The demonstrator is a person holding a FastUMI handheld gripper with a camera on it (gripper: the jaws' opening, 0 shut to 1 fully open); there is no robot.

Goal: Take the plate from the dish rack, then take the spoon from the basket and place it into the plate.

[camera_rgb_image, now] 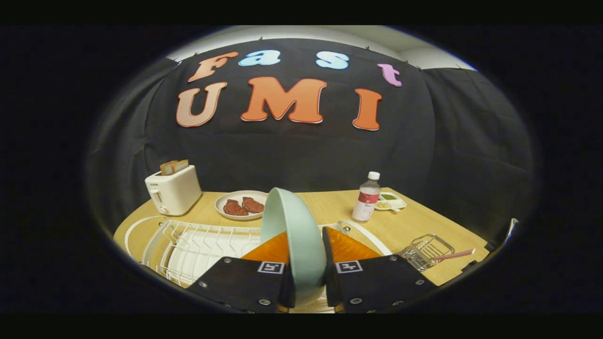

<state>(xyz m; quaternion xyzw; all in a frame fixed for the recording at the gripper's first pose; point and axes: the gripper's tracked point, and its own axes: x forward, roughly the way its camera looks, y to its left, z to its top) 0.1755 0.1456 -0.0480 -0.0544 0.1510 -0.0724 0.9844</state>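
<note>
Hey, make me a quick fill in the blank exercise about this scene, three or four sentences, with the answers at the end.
1. The claw is shut on the pale green ____, held on edge above the dish rack.
2. The toaster holds slices of ____.
3. The spoon lies in the wire ____.
4. The bottle stands ____ on the table.

Missing words: plate; bread; basket; upright

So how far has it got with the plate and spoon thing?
The first part is in hand: the gripper is shut on the pale green plate, held on edge between its fingers above the white dish rack. Whether the plate has fully left the rack is unclear. Left to do: set it down, then fetch the spoon, lying in the wire basket on the table.
</note>
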